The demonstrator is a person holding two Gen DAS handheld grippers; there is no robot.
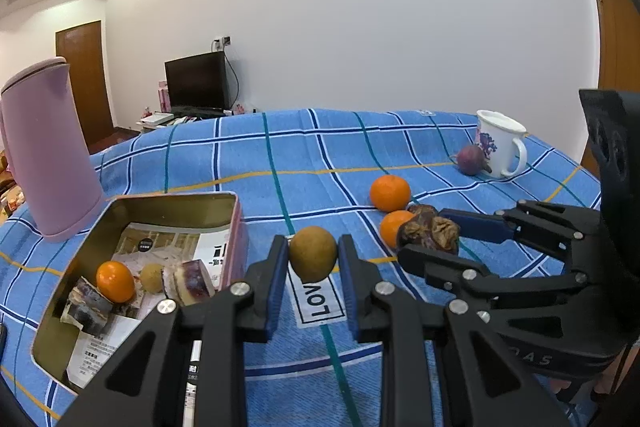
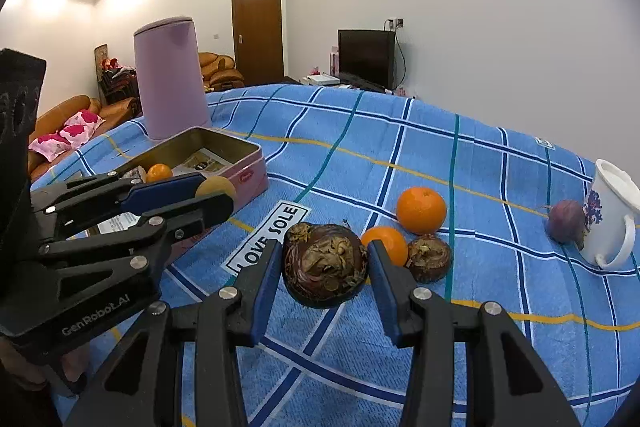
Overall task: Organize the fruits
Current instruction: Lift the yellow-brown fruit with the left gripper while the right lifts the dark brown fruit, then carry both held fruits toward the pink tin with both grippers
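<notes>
Jaws of the left gripper (image 1: 313,259) pinch a tan round fruit (image 1: 313,253) just beside the open tin (image 1: 168,203). Jaws of the right gripper (image 2: 325,269) pinch a dark chestnut-like bulb (image 2: 325,265), hiding part of one orange (image 2: 384,241). Tin contents are partly hidden behind its wall.

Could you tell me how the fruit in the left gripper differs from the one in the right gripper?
The left gripper holds a small, smooth, tan-brown round fruit; the right gripper holds a larger, dark maroon bulb with papery, flaky skin on top. The tan fruit is nearer the tin box; the bulb is beside the oranges. Both are gripped between the blue pads.
</notes>
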